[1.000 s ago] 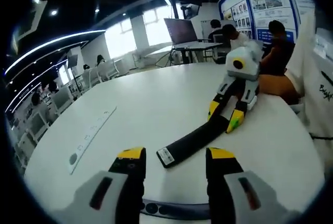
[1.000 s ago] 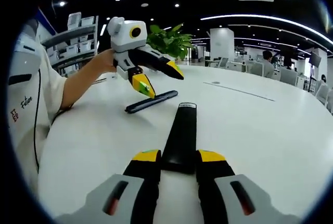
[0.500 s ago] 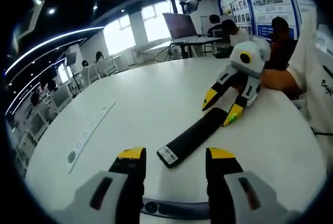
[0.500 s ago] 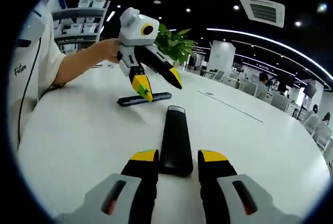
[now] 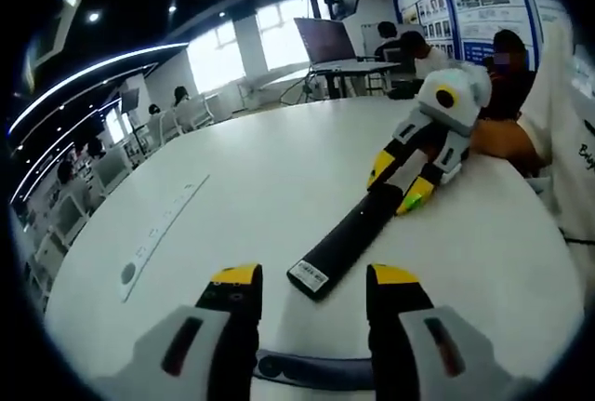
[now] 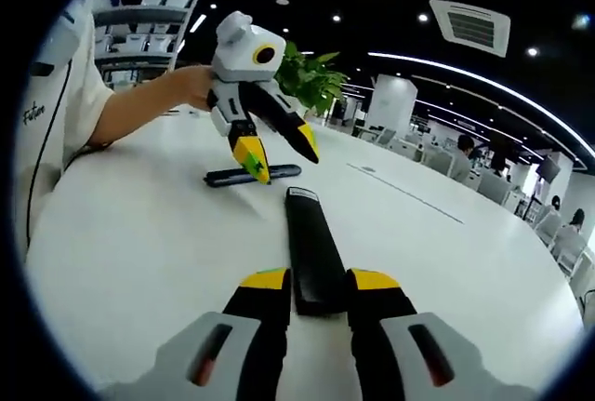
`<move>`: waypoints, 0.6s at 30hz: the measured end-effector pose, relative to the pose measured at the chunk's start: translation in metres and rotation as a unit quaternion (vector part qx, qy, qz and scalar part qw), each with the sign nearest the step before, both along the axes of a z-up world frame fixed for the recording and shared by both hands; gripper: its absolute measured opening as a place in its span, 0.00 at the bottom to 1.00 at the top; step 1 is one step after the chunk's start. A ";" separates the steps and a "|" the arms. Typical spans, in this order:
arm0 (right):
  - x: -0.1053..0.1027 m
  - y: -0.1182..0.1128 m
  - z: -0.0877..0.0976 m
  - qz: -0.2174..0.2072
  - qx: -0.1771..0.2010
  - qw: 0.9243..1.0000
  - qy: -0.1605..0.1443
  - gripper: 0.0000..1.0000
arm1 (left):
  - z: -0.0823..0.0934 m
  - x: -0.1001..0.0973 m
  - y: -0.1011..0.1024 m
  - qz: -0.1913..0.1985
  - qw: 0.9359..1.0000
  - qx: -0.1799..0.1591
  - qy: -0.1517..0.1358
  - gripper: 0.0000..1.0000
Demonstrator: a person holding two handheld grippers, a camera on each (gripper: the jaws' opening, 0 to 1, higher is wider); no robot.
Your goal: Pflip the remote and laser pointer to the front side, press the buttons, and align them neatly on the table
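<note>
Remote (image 6: 312, 261), long and black, lies flat on the white table (image 6: 139, 252); my right gripper (image 6: 316, 291) closes narrowly around its near end. Just beyond its far end, the slim dark laser pointer (image 6: 251, 175) lies crosswise. My left gripper (image 6: 271, 153) hangs over it, jaws spread wide, gripping nothing.

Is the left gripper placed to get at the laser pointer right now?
Probably yes. The left gripper hangs open just over the laser pointer on the table, nothing between them. The remote lies apart, by the right gripper.
</note>
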State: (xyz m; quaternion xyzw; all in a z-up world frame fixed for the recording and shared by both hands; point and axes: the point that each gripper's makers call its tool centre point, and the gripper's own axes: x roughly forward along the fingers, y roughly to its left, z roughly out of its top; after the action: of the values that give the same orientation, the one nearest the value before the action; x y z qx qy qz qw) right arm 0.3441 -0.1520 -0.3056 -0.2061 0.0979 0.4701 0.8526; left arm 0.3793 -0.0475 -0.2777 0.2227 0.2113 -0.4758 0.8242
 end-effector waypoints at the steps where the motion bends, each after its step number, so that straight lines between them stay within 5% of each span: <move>1: 0.000 0.000 0.000 0.001 -0.001 1.000 -0.001 0.28 | -0.001 0.001 0.001 0.001 1.000 0.000 0.002 0.46; 18: 0.003 -0.001 -0.002 0.001 0.003 1.000 0.001 0.28 | -0.018 0.000 -0.002 -0.011 1.000 0.024 0.003 0.44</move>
State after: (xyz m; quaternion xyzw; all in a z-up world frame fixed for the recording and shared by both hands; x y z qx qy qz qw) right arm 0.3471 -0.1532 -0.3077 -0.2033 0.0967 0.4711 0.8529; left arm 0.3797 -0.0491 -0.2953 0.2432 0.2222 -0.4805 0.8128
